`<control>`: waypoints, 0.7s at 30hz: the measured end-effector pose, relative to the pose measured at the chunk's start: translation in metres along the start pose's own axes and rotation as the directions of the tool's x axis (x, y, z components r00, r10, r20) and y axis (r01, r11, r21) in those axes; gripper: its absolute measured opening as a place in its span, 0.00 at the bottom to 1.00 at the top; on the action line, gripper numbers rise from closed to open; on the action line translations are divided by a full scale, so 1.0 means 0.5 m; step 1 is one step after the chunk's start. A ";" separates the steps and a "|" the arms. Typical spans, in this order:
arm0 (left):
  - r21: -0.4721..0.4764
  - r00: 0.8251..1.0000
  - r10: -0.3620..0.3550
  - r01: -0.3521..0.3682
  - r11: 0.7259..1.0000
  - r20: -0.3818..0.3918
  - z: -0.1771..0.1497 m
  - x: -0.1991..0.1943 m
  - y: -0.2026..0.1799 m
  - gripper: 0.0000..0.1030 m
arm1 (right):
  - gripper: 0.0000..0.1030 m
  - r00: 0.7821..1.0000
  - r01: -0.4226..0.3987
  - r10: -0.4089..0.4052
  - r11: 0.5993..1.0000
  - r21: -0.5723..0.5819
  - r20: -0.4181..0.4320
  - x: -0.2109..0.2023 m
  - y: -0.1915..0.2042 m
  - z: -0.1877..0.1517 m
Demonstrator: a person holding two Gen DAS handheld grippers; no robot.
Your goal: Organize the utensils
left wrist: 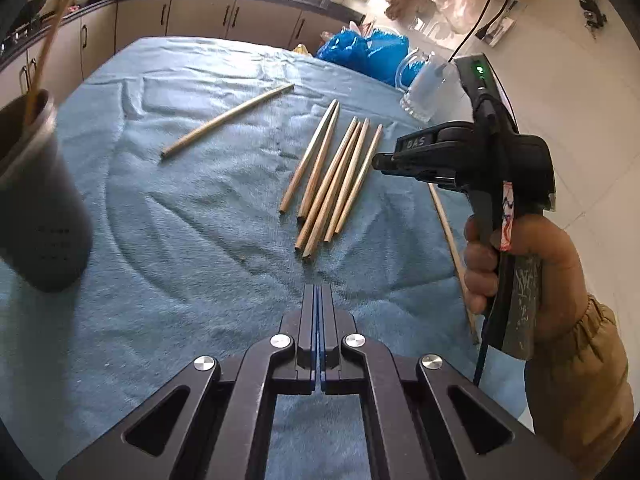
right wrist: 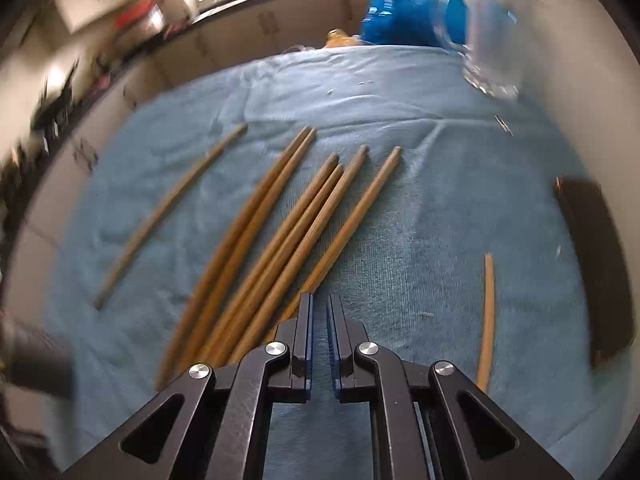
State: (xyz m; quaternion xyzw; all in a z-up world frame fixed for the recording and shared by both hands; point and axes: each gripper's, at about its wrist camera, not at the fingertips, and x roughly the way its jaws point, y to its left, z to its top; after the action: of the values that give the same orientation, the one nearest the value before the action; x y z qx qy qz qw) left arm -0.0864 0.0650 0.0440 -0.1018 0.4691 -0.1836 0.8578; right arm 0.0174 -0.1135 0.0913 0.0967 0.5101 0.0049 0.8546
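Left gripper (left wrist: 319, 292) jaws pressed together, empty; right gripper (right wrist: 319, 304) nearly closed, nothing between. Right unit reads "DAS" (centre right of the left wrist view). Six chopsticks (left wrist: 332, 176) lie mid-frame on blue towel (left wrist: 180, 220).

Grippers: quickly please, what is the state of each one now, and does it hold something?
Left gripper: closed, holding nothing.
Right gripper: almost closed, nothing between the fingers; chopsticks lie beside it.

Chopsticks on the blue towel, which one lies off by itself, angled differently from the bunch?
The lone chopstick to the left of the bunch in the left wrist view; it slants across the towel, touching none of the others.
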 end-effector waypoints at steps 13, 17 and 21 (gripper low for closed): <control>-0.021 0.999 -0.003 0.004 1.000 0.046 -0.004 -0.021 0.026 0.00 | 0.11 0.994 0.108 -0.108 0.994 -0.012 -0.025 -0.001 0.047 0.001; -0.020 0.999 -0.005 0.006 1.000 0.042 -0.006 -0.027 0.027 0.00 | 0.14 0.988 0.148 -0.149 0.989 -0.018 -0.050 0.017 0.055 0.024; -0.021 0.998 0.006 -0.005 1.000 0.055 -0.008 -0.040 0.027 0.00 | 0.14 0.987 0.152 -0.153 0.988 -0.032 -0.049 0.022 0.050 0.026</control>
State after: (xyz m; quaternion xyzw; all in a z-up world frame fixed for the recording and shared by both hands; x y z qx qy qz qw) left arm -0.0966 0.0856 0.0524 -0.1145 0.4477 -0.1732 0.8697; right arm 0.0364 -0.0896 0.0921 0.0450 0.5377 -0.0507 0.8404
